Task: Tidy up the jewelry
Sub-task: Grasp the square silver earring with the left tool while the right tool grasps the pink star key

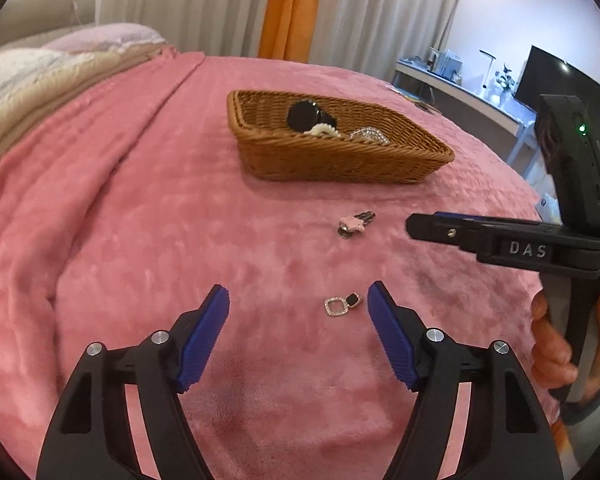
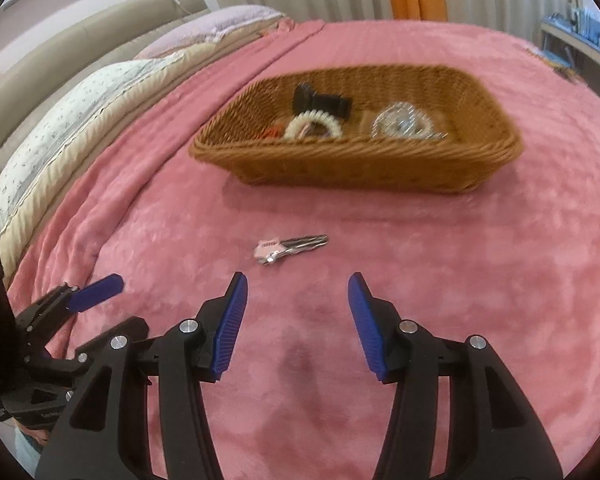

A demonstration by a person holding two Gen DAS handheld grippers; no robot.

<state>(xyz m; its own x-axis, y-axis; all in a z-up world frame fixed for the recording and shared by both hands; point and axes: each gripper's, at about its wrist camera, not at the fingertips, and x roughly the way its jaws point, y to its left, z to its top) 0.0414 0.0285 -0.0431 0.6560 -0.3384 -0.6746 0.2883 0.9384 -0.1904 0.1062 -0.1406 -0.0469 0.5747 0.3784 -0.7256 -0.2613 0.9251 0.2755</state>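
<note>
A wicker basket (image 1: 340, 160) (image 2: 352, 164) sits on the pink blanket and holds a black clip (image 2: 320, 102), a cream coil hair tie (image 2: 314, 126) and a sparkly silver piece (image 2: 400, 124). A silver earring with a black stone (image 1: 342, 305) lies on the blanket, just ahead of my left gripper (image 1: 298, 294) and toward its right finger. The jaws stand open and hold nothing. A pink-and-silver hair clip (image 1: 354, 224) (image 2: 288, 249) lies nearer the basket, a short way ahead of my right gripper (image 2: 297, 282), which is open and empty.
The pink blanket (image 1: 160, 220) covers a bed, with pillows (image 2: 80, 120) at the left. Curtains (image 1: 292, 4) hang behind it. A desk (image 1: 460, 88) and a dark screen (image 1: 564, 88) stand at the right. A hand (image 1: 556, 340) holds the right gripper's body (image 1: 500, 242).
</note>
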